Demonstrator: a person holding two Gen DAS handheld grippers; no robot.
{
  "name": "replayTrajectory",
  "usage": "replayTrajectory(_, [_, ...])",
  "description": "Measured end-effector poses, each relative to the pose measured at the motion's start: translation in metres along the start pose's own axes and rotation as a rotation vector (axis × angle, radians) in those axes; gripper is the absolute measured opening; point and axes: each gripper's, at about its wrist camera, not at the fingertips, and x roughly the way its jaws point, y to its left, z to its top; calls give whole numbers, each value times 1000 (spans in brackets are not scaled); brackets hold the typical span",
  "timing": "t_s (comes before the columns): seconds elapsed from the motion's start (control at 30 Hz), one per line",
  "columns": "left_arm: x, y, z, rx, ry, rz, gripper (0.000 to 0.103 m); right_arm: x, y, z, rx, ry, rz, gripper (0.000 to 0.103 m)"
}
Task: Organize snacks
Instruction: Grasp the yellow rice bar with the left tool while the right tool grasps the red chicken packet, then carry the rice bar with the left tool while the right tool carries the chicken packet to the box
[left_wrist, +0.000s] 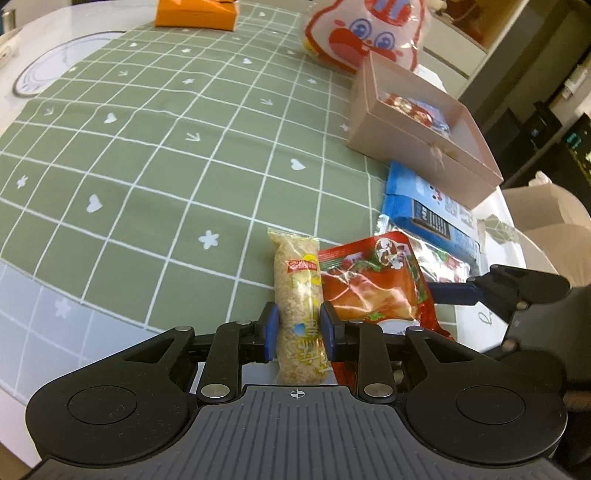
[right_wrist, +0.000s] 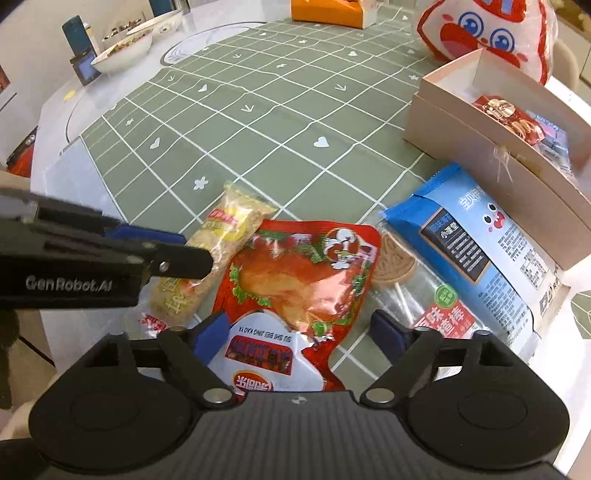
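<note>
Left tool (left_wrist: 299, 328) clamping rice bar (left_wrist: 300, 291)

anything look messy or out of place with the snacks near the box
Yes. Several packets lie loose outside the pink box: the red chicken packet overlaps the rice bar, and the blue packet lies on a clear lollipop packet. Nothing looks spilled or torn.

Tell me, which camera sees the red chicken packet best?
The right wrist view: the red chicken packet lies whole between the open right gripper fingers. The left wrist view shows it smaller, off to the side, its near end hidden behind the left gripper.
</note>
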Motion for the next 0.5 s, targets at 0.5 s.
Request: replayTrajectory(0.5, [11,-18,-4,246,-2,67,42,-3,16,-26,-25,-82,-46,103])
